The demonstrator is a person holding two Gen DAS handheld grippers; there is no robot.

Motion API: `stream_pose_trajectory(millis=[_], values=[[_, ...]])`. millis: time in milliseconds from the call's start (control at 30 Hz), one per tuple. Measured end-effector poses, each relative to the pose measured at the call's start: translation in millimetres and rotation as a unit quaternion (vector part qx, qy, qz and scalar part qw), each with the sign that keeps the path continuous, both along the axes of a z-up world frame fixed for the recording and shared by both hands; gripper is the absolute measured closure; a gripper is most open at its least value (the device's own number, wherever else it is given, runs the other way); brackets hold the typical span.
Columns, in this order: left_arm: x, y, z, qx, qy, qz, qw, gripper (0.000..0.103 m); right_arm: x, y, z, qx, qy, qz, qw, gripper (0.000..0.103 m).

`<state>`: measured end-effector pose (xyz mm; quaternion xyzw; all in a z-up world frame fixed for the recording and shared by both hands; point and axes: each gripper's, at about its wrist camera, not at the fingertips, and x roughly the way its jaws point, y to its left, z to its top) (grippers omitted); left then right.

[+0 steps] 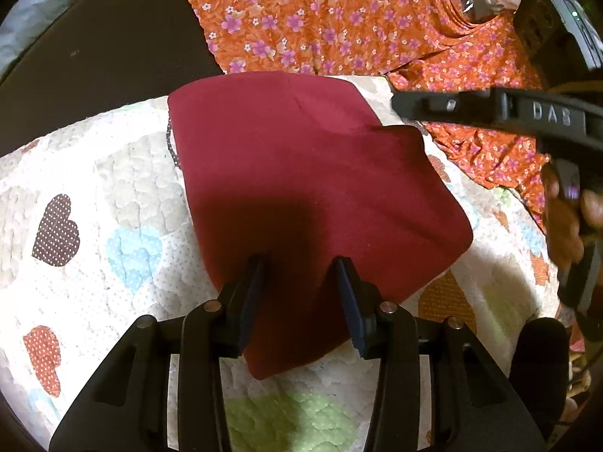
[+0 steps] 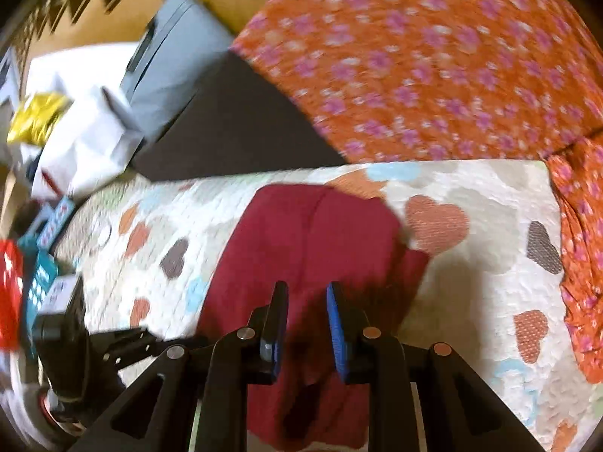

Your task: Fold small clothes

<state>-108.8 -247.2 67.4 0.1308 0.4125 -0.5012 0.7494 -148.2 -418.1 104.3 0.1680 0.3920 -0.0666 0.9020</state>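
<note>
- The left gripper (image 1: 301,263) fills the bottom of its own view, its two black fingers with blue pads (image 1: 345,293) standing apart; nothing is pinched between them, so it is released.
- Right under and ahead of those fingertips lies the maroon cloth (image 1: 301,173), a folded small garment spread flat, with one folded flap pointing off to the right of the gripper and a near corner reaching back beneath the fingers.
- The cloth rests on a white quilt (image 1: 94,188) printed with hearts in brown, blue, red and green, which runs out to the gripper's left and below it.
- Beyond the cloth, further ahead, an orange flowered fabric (image 1: 320,19) is draped, and to its left sits a dark flat surface (image 1: 113,49).
- To the left gripper's right, the other tool's black body crosses the view, with a person's hand (image 1: 561,218) wrapped on its handle.
- In the blurred right wrist view the right gripper (image 2: 305,290) hangs over the same maroon cloth (image 2: 312,233); a narrow gap shows between its blue pads (image 2: 335,324), with only cloth seen below them, so it looks unclenched and empty.
- Far off to the right gripper's left, past the quilt's edge, lie a white bag (image 2: 83,143) and a grey cushion (image 2: 173,56).
</note>
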Motion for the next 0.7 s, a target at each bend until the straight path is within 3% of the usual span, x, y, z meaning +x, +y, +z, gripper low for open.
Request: stream_pose_trajectory(millis=[233, 333, 500, 533, 600, 700], values=[[-0.8, -1.5, -0.6, 0.011, -0.013, 0.001, 0.9998, 0.063, 0.2, -6.9, -54.3, 0.020, 0.063, -0.041, 0.997, 0.083], [-0.3, -1.8, -0.6, 0.014, -0.018, 0.004, 0.9997, 0.063, -7.7, -15.8, -69.8, 0.050, 0.062, -0.048, 0.996, 0.083], [1.0, -0.6, 3.1, 0.019, -0.031, 0.019, 0.9992, 0.062, -13.9, -5.6, -49.9, 0.024, 0.066, -0.043, 0.997, 0.083], [1.9, 0.2, 3.6, 0.019, -0.031, 0.022, 0.9991, 0.060, -15.2, -2.3, -44.1, 0.019, 0.061, -0.041, 0.997, 0.083], [4.4, 2.3, 5.0, 0.016, -0.032, 0.032, 0.9988, 0.045, -22.6, 9.4, -29.3, 0.005, 0.046, -0.034, 0.998, 0.083], [6.8, 3.1, 4.7, 0.017, -0.038, 0.044, 0.9981, 0.043, -32.5, 25.3, -16.9, -0.005, 0.033, -0.021, 0.999, 0.083]])
